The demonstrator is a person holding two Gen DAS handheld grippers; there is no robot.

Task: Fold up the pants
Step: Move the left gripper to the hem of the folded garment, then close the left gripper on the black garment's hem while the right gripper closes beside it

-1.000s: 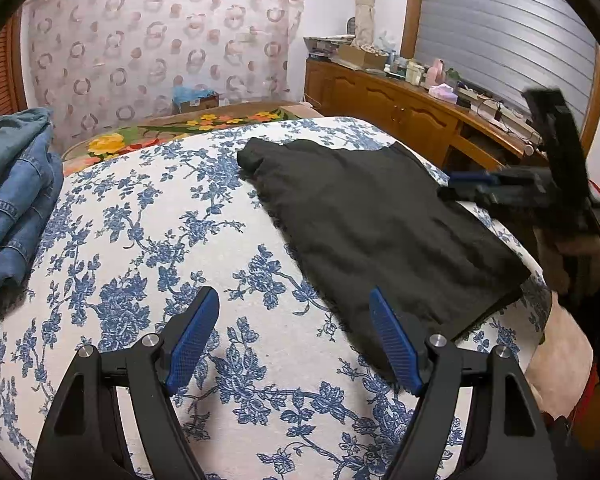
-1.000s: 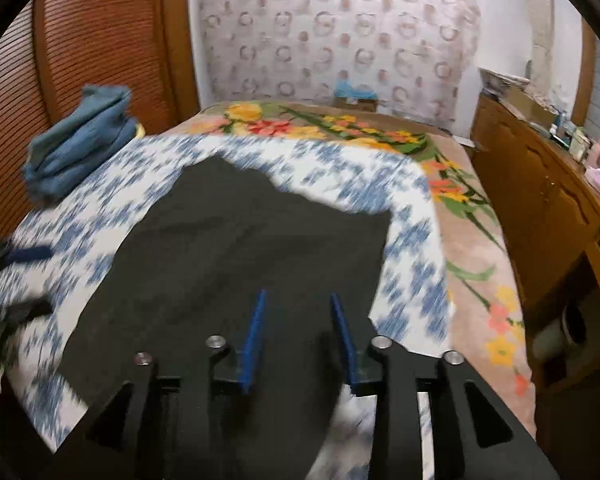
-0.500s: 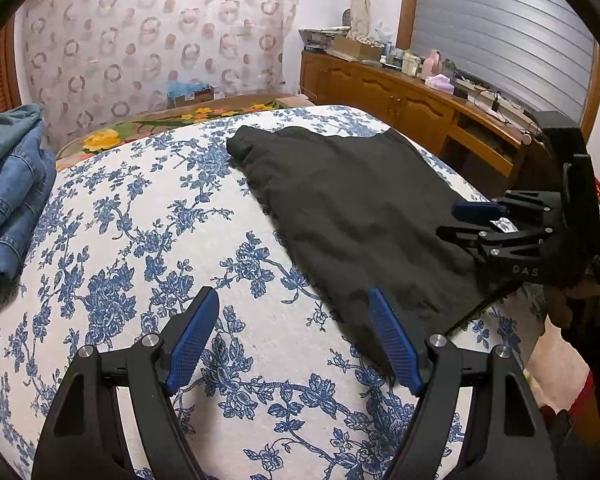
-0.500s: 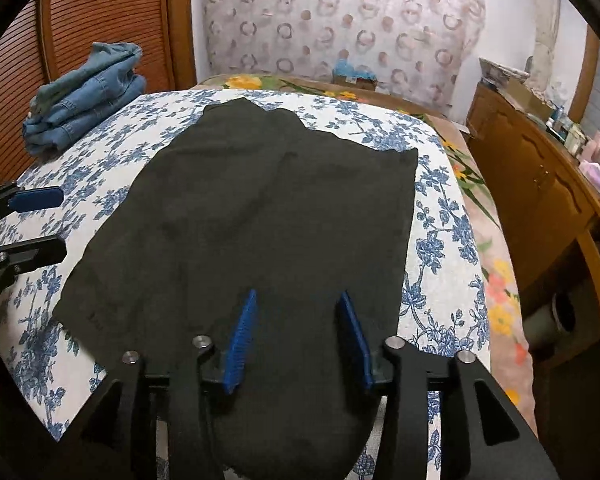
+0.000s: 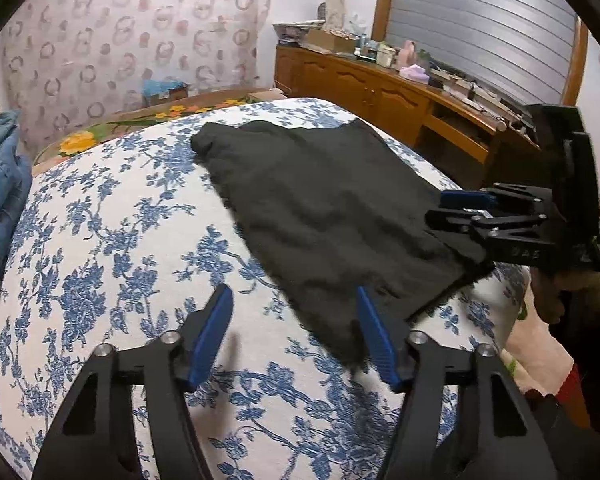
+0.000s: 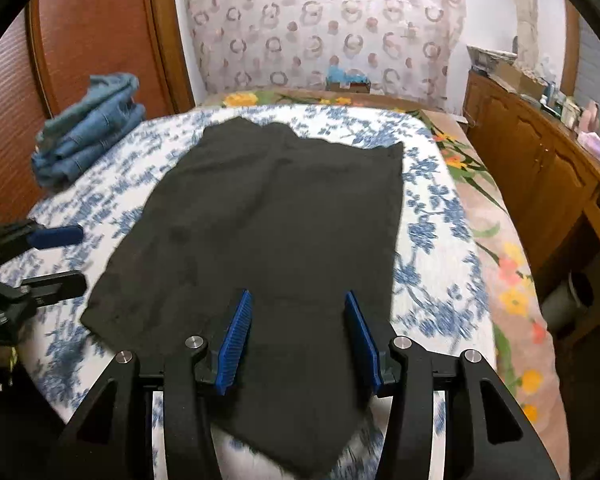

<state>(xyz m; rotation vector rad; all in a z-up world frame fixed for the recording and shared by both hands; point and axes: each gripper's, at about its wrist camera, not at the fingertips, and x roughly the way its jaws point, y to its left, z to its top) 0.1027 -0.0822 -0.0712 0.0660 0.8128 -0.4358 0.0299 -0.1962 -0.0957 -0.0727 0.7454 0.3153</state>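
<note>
bed [image 5: 112, 216]: largest item, blue floral cover, fills both views.
wooden cabinet [image 5: 380, 92]: runs along the far side of the bed, top crowded with small clutter.
pants [image 6: 276, 216]: black, spread flat on the bed toward the cabinet side, already narrowed to 1 long panel; near end hangs slightly over the bed edge under the right gripper, far end reaches toward the patterned curtain [image 6: 320, 28].
denim stack [image 6: 88, 136]: folded jeans, well apart from the pants, on the bed's far corner by the wooden door.
left gripper [image 5: 296, 336]: jaws spread wide, nothing held; hovers low over the cover with 1 blue pad at the near corner of the pants.
right gripper [image 6: 296, 336]: jaws parted, nothing held; poised above the near end of the pants, both pads over black cloth.
step in hand, as judged: reaching for the near hem corners ahead of a crosswise fold.
next move calls for: each gripper to drop onto its corner, pinch all layers, lift together and carry the hem toward the far end, keeping edges aligned.
</note>
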